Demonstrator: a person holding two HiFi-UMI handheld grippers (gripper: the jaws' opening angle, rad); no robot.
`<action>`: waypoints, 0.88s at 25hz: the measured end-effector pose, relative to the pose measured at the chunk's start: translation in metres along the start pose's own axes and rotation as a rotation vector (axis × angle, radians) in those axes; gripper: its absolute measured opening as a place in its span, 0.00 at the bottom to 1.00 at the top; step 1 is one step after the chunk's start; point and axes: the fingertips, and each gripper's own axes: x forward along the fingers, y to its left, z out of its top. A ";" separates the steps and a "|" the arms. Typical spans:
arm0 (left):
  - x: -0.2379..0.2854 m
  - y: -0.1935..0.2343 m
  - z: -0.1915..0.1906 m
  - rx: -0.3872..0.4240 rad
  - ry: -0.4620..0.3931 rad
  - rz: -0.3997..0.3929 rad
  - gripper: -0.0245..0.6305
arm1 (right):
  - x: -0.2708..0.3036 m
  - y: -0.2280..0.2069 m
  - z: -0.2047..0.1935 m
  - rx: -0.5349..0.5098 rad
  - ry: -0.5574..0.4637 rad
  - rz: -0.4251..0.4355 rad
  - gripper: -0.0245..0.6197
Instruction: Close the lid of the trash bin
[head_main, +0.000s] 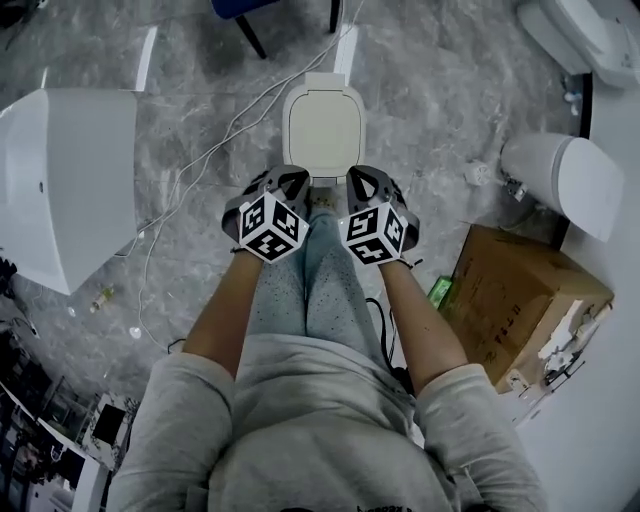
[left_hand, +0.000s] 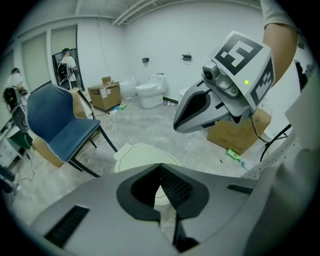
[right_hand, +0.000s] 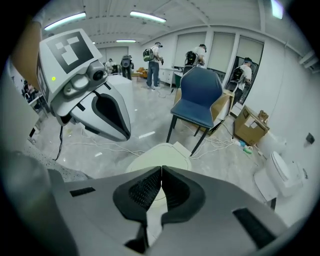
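The trash bin (head_main: 323, 128) stands on the grey floor in front of the person's feet, and its pale lid (left_hand: 142, 152) (right_hand: 161, 154) lies down flat on it. Both grippers hang side by side above the bin's near edge, apart from it. My left gripper (head_main: 291, 178) (left_hand: 160, 166) is shut, its ribbed pads meeting with nothing between them. My right gripper (head_main: 358, 178) (right_hand: 161, 169) is shut as well and holds nothing. Each gripper view shows the other gripper beside it: the right gripper (left_hand: 220, 95), the left gripper (right_hand: 95, 107).
A blue chair (left_hand: 57, 125) (right_hand: 200, 97) stands beyond the bin. A white cable (head_main: 215, 150) trails across the floor. A large white unit (head_main: 65, 180) is at left, a cardboard box (head_main: 515, 295) and a toilet (head_main: 570, 180) at right. People stand far off in the room.
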 end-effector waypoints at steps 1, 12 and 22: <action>-0.009 -0.001 0.007 -0.005 -0.012 0.010 0.07 | -0.010 -0.001 0.006 0.010 -0.009 -0.008 0.09; -0.119 -0.001 0.098 -0.099 -0.157 0.152 0.07 | -0.134 -0.018 0.076 0.106 -0.164 -0.083 0.09; -0.223 -0.016 0.178 -0.242 -0.404 0.224 0.07 | -0.248 -0.031 0.152 0.148 -0.376 -0.161 0.09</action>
